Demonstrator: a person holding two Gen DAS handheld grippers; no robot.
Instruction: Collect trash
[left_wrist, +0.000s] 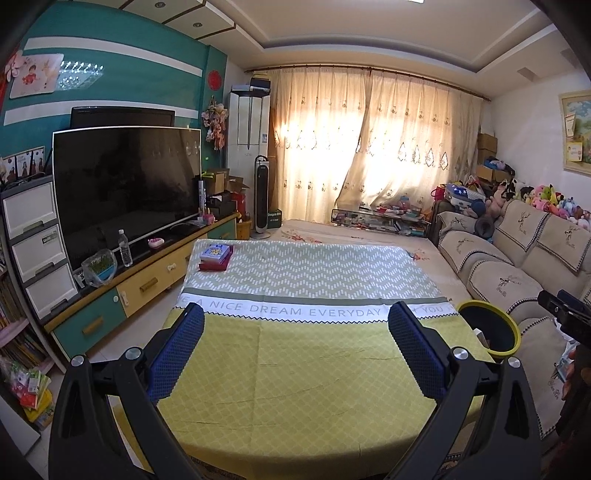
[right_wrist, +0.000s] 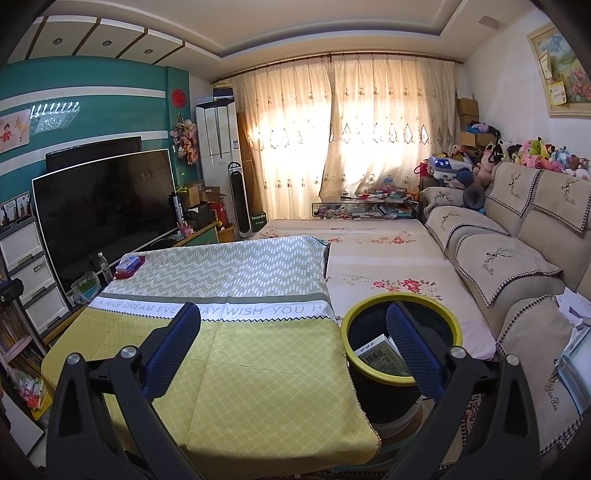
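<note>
Hand-held gripper (right_wrist: 293, 321) gapes above yellow-clothed table (right_wrist: 258, 369).

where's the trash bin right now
The bin stands on the floor at the table's right corner, between it and the sofa, in the right wrist view. A box lies inside.

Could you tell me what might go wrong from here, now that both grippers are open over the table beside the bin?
1. The trash bin stands tight against the tablecloth edge; a low swing of the right gripper could knock it or snag the cloth.
2. The box leans inside the bin near its rim, so further trash might catch on it.
3. The books on the far corner could be mistaken for trash.
</note>
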